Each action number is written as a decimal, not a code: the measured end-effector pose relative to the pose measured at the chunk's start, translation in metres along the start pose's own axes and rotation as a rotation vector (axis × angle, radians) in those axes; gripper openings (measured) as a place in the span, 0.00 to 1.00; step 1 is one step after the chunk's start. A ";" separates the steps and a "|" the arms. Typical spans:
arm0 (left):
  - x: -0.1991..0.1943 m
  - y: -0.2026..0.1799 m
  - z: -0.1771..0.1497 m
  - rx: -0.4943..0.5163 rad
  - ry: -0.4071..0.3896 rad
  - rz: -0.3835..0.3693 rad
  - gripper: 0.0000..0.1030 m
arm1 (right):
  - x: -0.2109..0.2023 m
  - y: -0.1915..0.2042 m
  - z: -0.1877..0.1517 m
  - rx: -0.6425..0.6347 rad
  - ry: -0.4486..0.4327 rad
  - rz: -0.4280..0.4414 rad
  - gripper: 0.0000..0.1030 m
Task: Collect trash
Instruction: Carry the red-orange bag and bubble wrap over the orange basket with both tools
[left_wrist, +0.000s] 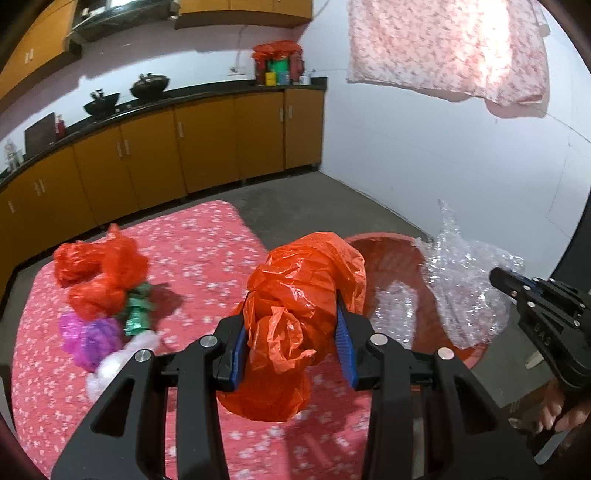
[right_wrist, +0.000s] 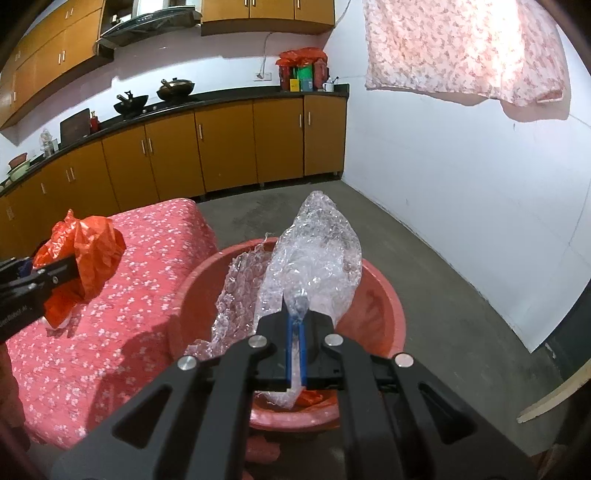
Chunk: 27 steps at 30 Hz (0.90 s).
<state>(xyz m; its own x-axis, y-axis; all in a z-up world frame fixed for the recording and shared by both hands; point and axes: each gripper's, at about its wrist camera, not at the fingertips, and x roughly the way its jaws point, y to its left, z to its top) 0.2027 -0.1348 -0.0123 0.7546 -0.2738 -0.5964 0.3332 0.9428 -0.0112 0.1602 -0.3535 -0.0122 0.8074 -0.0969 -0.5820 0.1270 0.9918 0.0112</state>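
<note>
Right wrist view: right tongs (right_wrist: 295, 325) clenched on bubble wrap (right_wrist: 317, 251), left tongs (left_wrist: 291, 343) grasping orange bag (left_wrist: 295, 295); best released low inside red basin (right_wrist: 384, 295).

Orange bag (left_wrist: 295, 295) hides part of the red tub's (left_wrist: 391, 258) rim. Bubble wrap (right_wrist: 314, 258) covers most of the tub floor. Hanging cloth (left_wrist: 450, 48) cut off at the top edge. Countertop jars (left_wrist: 280, 70) too small to identify.

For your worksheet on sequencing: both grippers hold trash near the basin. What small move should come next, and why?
Probably open the right gripper: its bubble wrap already hangs over the red basin, while the left gripper with its orange bag is beside it.
</note>
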 end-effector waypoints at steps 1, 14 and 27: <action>0.003 -0.004 0.000 0.003 0.003 -0.008 0.39 | 0.002 -0.002 0.000 0.002 0.002 -0.001 0.04; 0.044 -0.042 0.004 0.032 0.041 -0.089 0.39 | 0.023 -0.014 0.001 -0.011 0.003 0.017 0.04; 0.076 -0.064 0.004 0.054 0.073 -0.103 0.45 | 0.038 -0.026 -0.004 -0.003 0.002 0.060 0.07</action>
<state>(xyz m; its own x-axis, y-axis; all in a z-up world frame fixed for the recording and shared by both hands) 0.2407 -0.2165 -0.0535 0.6725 -0.3519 -0.6511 0.4379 0.8984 -0.0332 0.1855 -0.3824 -0.0374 0.8127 -0.0367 -0.5816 0.0763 0.9961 0.0437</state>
